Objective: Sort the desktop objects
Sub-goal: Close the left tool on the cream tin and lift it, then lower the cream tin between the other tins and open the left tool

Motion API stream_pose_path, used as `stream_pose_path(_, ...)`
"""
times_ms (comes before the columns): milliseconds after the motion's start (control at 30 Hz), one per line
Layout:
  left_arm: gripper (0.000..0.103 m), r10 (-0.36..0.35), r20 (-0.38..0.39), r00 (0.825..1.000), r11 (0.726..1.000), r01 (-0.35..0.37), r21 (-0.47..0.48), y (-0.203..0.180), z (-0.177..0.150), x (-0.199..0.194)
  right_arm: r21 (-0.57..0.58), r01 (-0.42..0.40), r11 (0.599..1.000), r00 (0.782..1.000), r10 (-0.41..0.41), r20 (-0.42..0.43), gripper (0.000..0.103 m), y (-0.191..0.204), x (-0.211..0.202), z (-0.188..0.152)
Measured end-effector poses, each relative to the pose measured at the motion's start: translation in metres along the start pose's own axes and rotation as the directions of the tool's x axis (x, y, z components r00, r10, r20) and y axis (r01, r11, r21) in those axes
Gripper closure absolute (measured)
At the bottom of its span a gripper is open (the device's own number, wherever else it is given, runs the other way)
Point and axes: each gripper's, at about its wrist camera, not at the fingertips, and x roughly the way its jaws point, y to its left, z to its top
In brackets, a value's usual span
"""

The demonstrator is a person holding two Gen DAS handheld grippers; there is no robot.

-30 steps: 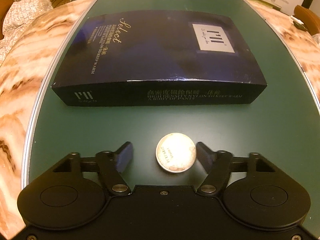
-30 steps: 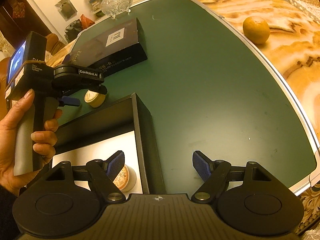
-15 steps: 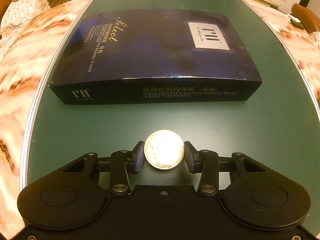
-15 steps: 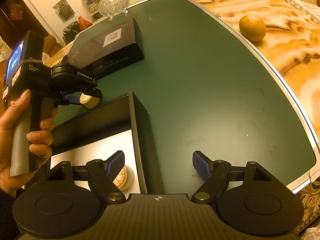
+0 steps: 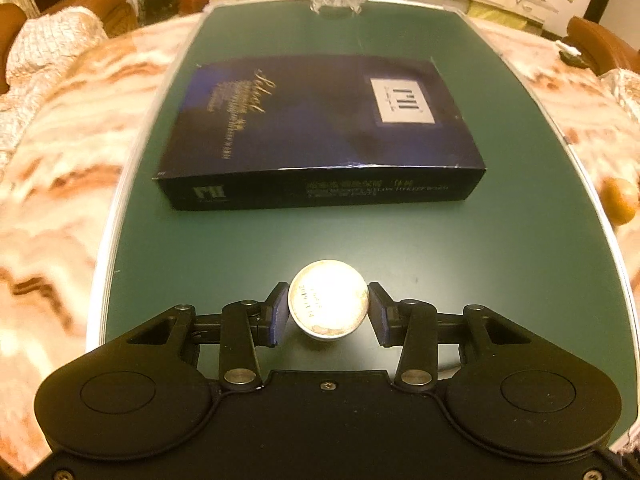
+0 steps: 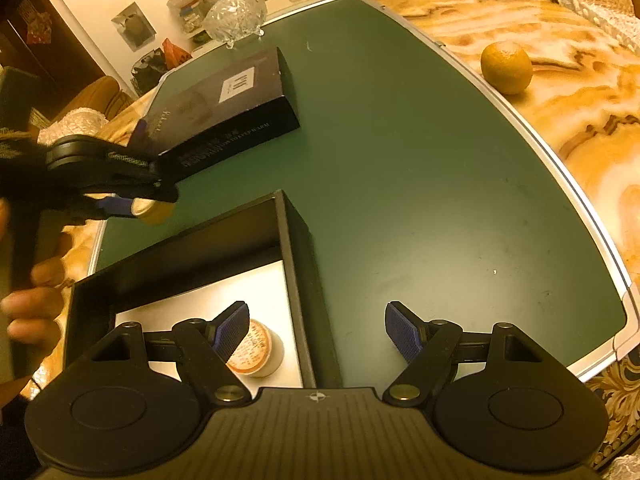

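My left gripper [image 5: 328, 310] is shut on a small round white jar [image 5: 328, 300] with a pale printed lid, and holds it clear of the green mat [image 5: 500, 280]. The right wrist view shows the same gripper [image 6: 140, 206] with the jar [image 6: 154, 212] hanging above the mat beside the far wall of an open black box [image 6: 298, 240]. A second small jar [image 6: 256, 350] with an orange-printed lid stands on that box's white floor. My right gripper [image 6: 316, 332] stands open above the box's right wall, nothing between its fingers.
A closed dark blue flat carton [image 5: 320, 132] lies across the mat behind the held jar. A cut-glass bowl [image 6: 234, 18] stands at the mat's far end. An orange [image 6: 506, 66] rests on the marble tabletop [image 6: 560, 80] to the right. A person's hand [image 6: 28, 304] grips the left tool.
The left jaws closed onto the jar, then lifted it off the mat and pulled back from the blue carton. The right gripper stayed put, still open.
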Motion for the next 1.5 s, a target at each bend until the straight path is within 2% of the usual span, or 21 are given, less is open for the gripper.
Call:
stream_pose_path(333,0.062,-0.008,-0.01,1.0,1.0,0.008,0.017,0.002,-0.048,-0.049,-0.028,0.003,1.0,1.0,-0.003,0.016,0.025,0.012,-0.023,-0.011)
stream_pose_path(667,0.062,-0.038,-0.084,0.996,0.999,0.037,-0.019,-0.002,-0.093,-0.035,-0.032,0.039,0.999,0.999,-0.039,0.013,0.025,0.007,-0.038,-0.029)
stream_pose_path(900,0.062,-0.035,-0.116,0.993,0.999,0.033,-0.019,-0.008,-0.105,-0.019,-0.031,0.052,0.998,0.999,-0.051,0.009,0.025,0.003,-0.044,-0.035)
stream_pose_path(1067,0.062,0.006,-0.114,0.993,1.0,-0.007,-0.005,-0.011,-0.109,-0.011,-0.034,0.053,0.998,0.999,-0.052,0.01,0.025,0.004,-0.043,-0.034)
stream_pose_path(1500,0.062,-0.006,-0.12,0.993,1.0,0.003,-0.022,-0.009,-0.114,-0.004,-0.053,0.063,0.997,0.998,-0.063,-0.004,0.025,0.009,-0.038,-0.035)
